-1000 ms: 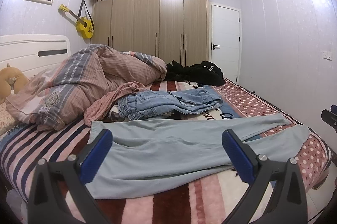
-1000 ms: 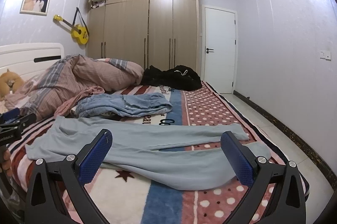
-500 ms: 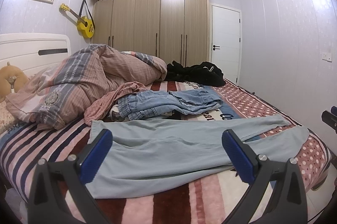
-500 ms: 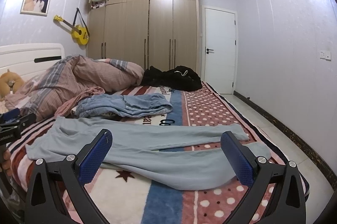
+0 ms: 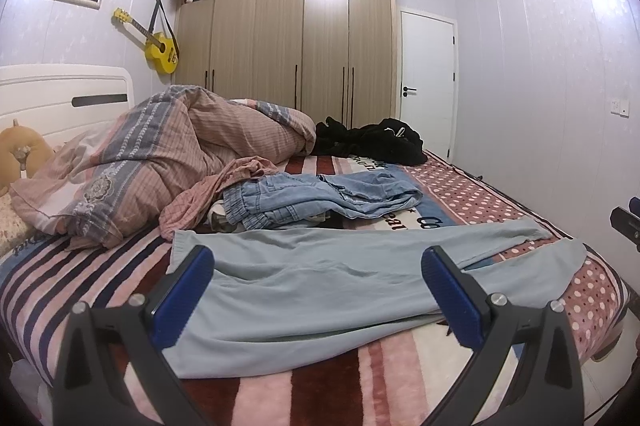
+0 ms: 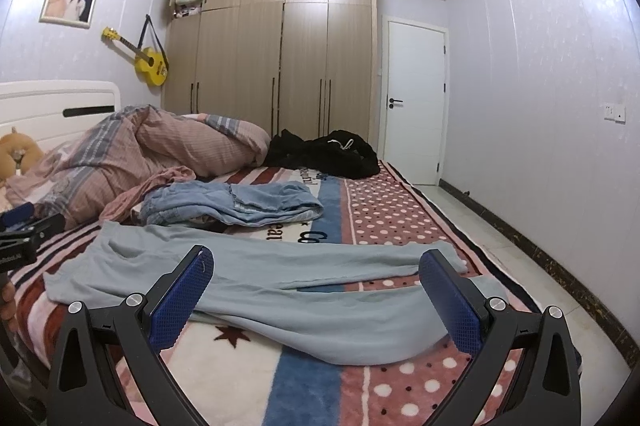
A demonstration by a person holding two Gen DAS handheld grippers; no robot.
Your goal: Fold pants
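Pale blue-grey pants (image 5: 320,278) (image 6: 280,286) lie spread flat across the near part of the bed, waistband at the left, both legs running right and slightly apart at the cuffs. My left gripper (image 5: 318,294) hovers above the waist half, open, nothing between its blue pads. My right gripper (image 6: 316,294) hangs over the leg half, open and empty too. The right gripper's tip (image 5: 626,222) shows at the right edge of the left wrist view; the left gripper's body (image 6: 24,238) shows at the left edge of the right wrist view.
Behind the pants lie crumpled blue jeans (image 5: 320,198), a pink striped duvet (image 5: 160,162) and a heap of black clothes (image 5: 368,142). The bed (image 6: 392,210) has a striped and dotted blanket. Beyond stand a wardrobe (image 5: 296,38) and a white door (image 6: 414,98); floor at right.
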